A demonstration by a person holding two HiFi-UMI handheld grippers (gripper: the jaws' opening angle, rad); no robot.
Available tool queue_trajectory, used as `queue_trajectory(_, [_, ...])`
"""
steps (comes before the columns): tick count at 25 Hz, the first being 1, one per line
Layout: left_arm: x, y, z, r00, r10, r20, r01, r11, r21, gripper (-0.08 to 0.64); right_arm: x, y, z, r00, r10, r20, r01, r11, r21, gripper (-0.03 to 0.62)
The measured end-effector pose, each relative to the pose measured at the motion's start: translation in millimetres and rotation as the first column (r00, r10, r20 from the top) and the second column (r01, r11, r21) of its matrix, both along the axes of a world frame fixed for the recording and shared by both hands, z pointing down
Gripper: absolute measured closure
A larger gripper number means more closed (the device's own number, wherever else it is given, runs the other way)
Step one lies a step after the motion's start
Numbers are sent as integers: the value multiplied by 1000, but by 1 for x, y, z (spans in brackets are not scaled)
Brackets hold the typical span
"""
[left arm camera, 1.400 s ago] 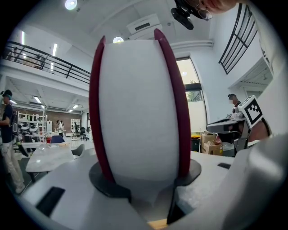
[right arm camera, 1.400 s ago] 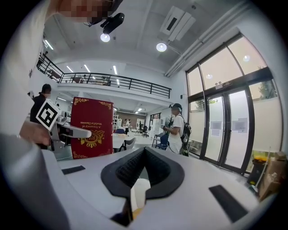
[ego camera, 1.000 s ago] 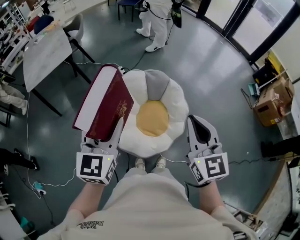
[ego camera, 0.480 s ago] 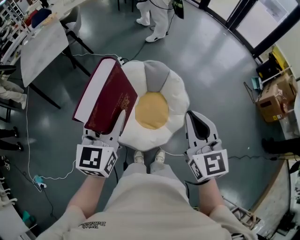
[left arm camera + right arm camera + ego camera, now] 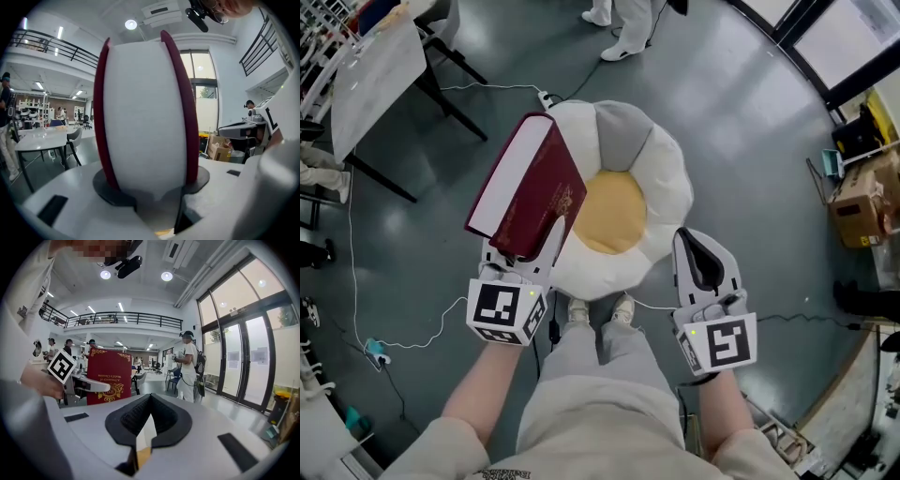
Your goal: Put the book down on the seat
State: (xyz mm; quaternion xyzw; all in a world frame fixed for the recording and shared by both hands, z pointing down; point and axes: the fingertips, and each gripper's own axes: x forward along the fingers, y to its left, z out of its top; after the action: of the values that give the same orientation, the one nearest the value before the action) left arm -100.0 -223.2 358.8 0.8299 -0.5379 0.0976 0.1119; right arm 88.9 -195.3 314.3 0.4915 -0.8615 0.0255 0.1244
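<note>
A thick dark-red book [image 5: 546, 192] with white page edges is tilted up over the left edge of the seat [image 5: 656, 202], a white flower-shaped cushion with a yellow centre. My left gripper [image 5: 523, 247] is shut on the book's near end. In the left gripper view the white page block [image 5: 143, 117] stands between the two red covers, clamped by the left gripper [image 5: 150, 187]. My right gripper [image 5: 700, 249] hovers by the seat's near right edge, shut with nothing in it. From the right gripper [image 5: 146, 420] view the book's gold-printed cover [image 5: 107, 376] shows at the left.
A white table [image 5: 370, 70] with dark legs stands at the far left. A person in white [image 5: 623, 23] is beyond the seat. Cardboard boxes [image 5: 862, 202] sit at the right. Cables [image 5: 403, 337] run over the grey floor. The person's shoes [image 5: 598, 309] are just below the seat.
The left gripper and the book have shifted a little to the right, so the book overlaps the seat's left edge more. The right gripper has barely moved.
</note>
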Motion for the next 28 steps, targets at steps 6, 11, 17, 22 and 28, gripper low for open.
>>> queue_trajectory(6, [-1,-25,109,997,-31,-68,26,997,-67,333,-1,-22,103,999,7,-43,-10,998,-69,592])
queue_trajectory(11, [0,-39,212,998,-36,-47,29,989,-144,333,0,-38,189,999,18,-40,-22,993,-115,592])
queue_trajectory(17, [1,-49,334,998,-54,-26,46,967,-250,333,-2,-50,282,999,-3,-54,-6,987,-163,592])
queue_trajectory(22, [4,-53,430,997,-71,-42,55,949,-311,333,-4,-56,353,997,-27,-67,12,978,-210,592])
queue_trajectory(28, [-4,-61,534,997,-64,-42,43,925,-378,333,-13,-70,423,993,-58,-101,33,970,-239,592])
